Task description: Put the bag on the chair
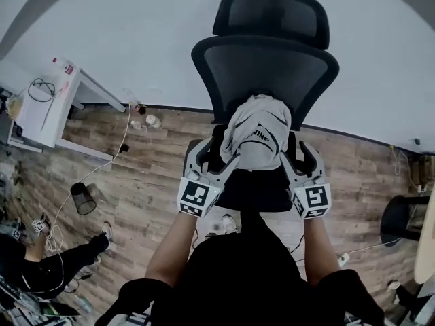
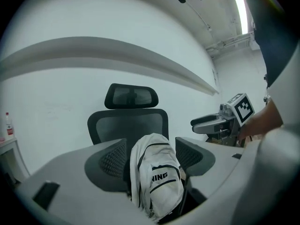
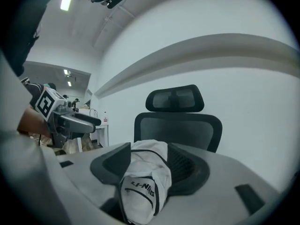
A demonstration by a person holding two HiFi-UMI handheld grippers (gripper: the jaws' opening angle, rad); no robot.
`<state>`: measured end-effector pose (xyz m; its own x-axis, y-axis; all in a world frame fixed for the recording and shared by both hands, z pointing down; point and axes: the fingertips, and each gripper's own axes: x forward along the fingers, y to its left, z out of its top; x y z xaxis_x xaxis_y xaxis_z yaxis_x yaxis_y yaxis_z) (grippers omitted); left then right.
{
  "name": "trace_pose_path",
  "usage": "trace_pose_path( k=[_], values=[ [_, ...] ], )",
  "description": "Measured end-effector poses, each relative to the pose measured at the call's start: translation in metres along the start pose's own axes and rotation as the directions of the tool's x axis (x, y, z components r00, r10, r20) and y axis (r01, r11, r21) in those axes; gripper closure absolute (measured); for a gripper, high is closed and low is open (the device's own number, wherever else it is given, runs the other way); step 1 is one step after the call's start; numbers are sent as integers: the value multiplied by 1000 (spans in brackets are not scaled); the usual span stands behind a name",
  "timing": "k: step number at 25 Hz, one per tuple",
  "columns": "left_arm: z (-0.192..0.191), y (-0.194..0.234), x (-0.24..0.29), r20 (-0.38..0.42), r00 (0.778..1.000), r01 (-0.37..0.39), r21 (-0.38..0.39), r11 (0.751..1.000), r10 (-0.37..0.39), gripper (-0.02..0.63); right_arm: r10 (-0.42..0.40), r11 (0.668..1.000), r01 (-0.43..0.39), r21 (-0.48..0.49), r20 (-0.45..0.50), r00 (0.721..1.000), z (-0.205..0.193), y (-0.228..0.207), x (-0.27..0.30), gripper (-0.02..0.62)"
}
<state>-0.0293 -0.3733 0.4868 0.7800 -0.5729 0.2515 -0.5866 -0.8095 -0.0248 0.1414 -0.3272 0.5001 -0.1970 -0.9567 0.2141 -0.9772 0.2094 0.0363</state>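
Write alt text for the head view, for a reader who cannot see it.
A white bag sits on the seat of a black office chair, against its backrest, seen from above. The person's left gripper and right gripper flank the bag, jaws open, above a wood-look floor.

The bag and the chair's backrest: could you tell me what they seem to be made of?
Bag: soft, matte pale-grey fabric, judging by its creases and slump. Backrest: probably black mesh in a smooth plastic frame; the panel looks slightly see-through.
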Motion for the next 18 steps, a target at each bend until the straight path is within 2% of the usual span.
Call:
trace_pose_path(
  k=[3,4,5,6,8,11,14,18],
  values=[
    [11,-7,-20,36,999,-20,9,1000,19,326,8,1000,-7,-22,41,999,16,11,-18,418],
    [13,-8,-26,45,999,-29,6,1000,29,367,14,1000,-13,-23,53,998,21,16,-23,468],
    [15,-10,-33,53,998,-38,2,999,38,431,18,1000,-17,-22,65,998,26,21,-27,483],
    [16,-12,-38,59,997,-44,0,999,44,485,21,1000,-19,-21,74,997,30,25,-32,525],
    [16,-17,-46,58,997,-48,-2,999,48,545,25,999,-23,-23,88,996,36,33,-39,560],
    [17,-24,-55,61,998,-21,-29,999,23,578,26,999,-23,-36,91,996,42,42,-47,574],
    [23,-29,-63,87,996,11,-57,998,-6,581,25,998,-21,-51,94,995,49,50,-53,574],
    [29,-31,-67,104,994,24,-52,998,-19,581,15,999,-9,-54,107,994,55,54,-62,575]
  ],
)
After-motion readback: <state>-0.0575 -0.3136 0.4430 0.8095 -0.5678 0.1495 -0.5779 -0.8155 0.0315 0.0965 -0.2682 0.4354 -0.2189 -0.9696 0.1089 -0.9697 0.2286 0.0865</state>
